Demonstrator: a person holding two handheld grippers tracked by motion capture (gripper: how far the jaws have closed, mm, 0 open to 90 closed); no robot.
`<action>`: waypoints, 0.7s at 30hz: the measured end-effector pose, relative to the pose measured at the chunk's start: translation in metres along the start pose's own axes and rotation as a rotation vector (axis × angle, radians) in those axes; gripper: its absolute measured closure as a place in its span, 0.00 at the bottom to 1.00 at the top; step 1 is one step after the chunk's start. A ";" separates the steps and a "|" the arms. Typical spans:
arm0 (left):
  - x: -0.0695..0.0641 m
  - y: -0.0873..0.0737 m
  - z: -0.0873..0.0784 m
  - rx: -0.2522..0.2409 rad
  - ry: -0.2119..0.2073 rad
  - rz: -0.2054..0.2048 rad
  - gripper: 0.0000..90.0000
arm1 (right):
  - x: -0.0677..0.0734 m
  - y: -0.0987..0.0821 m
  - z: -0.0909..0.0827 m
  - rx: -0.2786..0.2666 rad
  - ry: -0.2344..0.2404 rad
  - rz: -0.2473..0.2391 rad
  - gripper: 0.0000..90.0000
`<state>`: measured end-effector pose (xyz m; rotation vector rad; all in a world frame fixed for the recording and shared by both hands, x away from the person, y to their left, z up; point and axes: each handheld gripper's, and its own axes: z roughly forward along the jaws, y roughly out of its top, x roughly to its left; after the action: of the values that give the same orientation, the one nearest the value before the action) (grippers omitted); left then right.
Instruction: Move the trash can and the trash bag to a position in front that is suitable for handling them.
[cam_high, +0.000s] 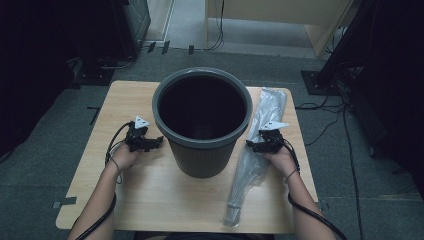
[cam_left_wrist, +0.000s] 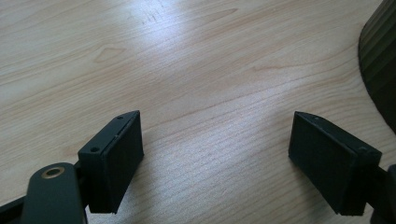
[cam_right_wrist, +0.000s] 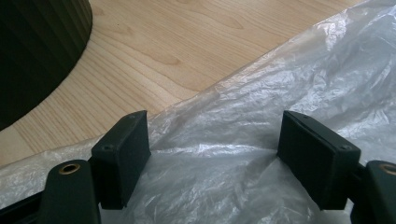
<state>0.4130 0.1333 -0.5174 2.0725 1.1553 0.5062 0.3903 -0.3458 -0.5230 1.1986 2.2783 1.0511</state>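
A tall dark grey bin (cam_high: 202, 159) stands upright at the middle of the wooden table (cam_high: 150, 200). A long clear plastic bag (cam_high: 245, 175) lies flat along the bin's right side. My left gripper (cam_high: 155, 141) hovers low at the bin's left, jaws open over bare wood (cam_left_wrist: 217, 154), with the bin's wall (cam_left_wrist: 380, 60) at the edge of its view. My right gripper (cam_high: 251, 145) sits on the bag, jaws wide open (cam_right_wrist: 215, 149). The crinkled plastic (cam_right_wrist: 280, 93) lies between the pads, and the bin (cam_right_wrist: 37, 56) stands to the left.
The table is small, with grey carpet all round its edges. Cables (cam_high: 325, 107) run over the floor at the right. Dark equipment stands (cam_high: 345, 55) and a light wooden cabinet (cam_high: 280, 15) are beyond the far edge.
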 end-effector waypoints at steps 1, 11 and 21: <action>0.000 0.000 0.000 0.000 0.000 0.000 0.19 | 0.000 0.000 0.000 0.000 0.000 0.000 0.28; 0.000 0.000 0.000 -0.003 0.005 -0.008 0.19 | 0.000 0.000 0.000 0.000 0.000 0.000 0.28; 0.001 0.001 0.002 -0.004 -0.001 -0.001 0.19 | 0.000 0.000 0.000 0.001 -0.001 0.000 0.27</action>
<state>0.4153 0.1333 -0.5177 2.0685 1.1543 0.5062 0.3904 -0.3457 -0.5230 1.1995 2.2779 1.0496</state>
